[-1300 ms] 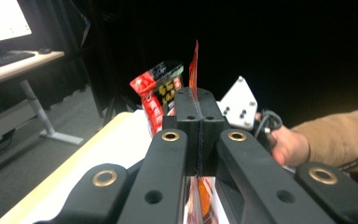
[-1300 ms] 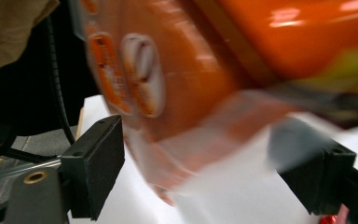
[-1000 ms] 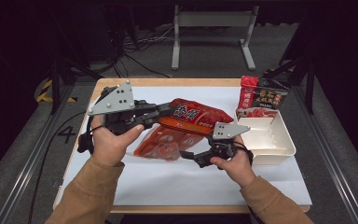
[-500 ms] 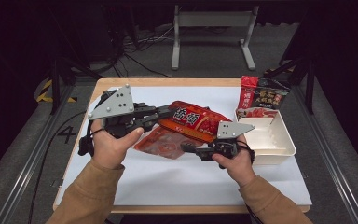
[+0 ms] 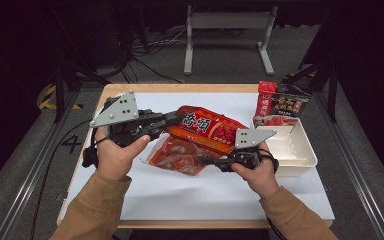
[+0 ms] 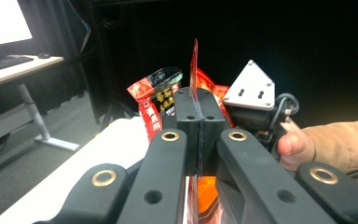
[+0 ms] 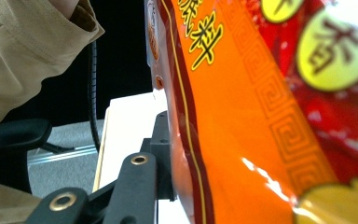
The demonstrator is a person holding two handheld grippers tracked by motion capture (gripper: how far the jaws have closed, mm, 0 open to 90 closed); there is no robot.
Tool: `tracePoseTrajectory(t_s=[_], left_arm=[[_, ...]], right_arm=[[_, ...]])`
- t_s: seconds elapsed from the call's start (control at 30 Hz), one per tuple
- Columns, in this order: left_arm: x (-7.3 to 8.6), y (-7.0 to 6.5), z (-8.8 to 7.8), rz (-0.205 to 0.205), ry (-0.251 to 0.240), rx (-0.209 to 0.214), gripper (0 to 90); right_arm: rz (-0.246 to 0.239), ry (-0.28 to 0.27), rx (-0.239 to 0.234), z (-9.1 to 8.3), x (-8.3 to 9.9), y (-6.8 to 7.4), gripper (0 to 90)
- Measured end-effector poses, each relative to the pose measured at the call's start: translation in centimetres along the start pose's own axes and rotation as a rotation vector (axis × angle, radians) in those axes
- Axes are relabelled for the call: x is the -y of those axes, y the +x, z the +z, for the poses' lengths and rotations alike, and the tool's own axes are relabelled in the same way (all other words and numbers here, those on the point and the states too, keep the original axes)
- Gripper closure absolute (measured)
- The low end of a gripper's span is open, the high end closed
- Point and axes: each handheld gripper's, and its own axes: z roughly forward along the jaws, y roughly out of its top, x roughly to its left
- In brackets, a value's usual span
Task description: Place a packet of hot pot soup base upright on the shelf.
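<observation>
Both tongs meet on the red-orange seasoning packet (image 5: 207,131), which hangs above the white-covered worktop (image 5: 180,195) near its middle. Left tongs (image 5: 176,119) are clamped tight on the packet's edge (the foil stands up thin between the closed pads in the left gripper view (image 6: 195,70)). Right tongs (image 5: 206,160) have just been closing, with the packet's lower edge between the jaws (image 7: 242,140); one black pad lies against the film. A white tray (image 5: 300,160) sits to the right, a dark snack bag (image 5: 280,100) behind it.
</observation>
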Motion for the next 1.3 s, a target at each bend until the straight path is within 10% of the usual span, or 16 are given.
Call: tracePoseTrajectory(t_s=[0.27, 0.5, 1.3], left_arm=[[0.5, 0.3, -0.4, -0.017, 0.038, -0.049, 87.8], [1.4, 0.9, -1.0, -0.042, 0.063, -0.112, 63.4], [8.4, 3.1, -3.5, -0.123, 0.174, -0.23, 54.0]], right_arm=[[-0.021, 0.092, 0.041, -1.4, -1.3, -0.2, 70.3], [-0.015, 0.157, 0.087, -3.3, -2.1, -0.7, 70.3], [0.087, 0.231, 0.283, -8.8, -4.6, -2.8, 70.2]])
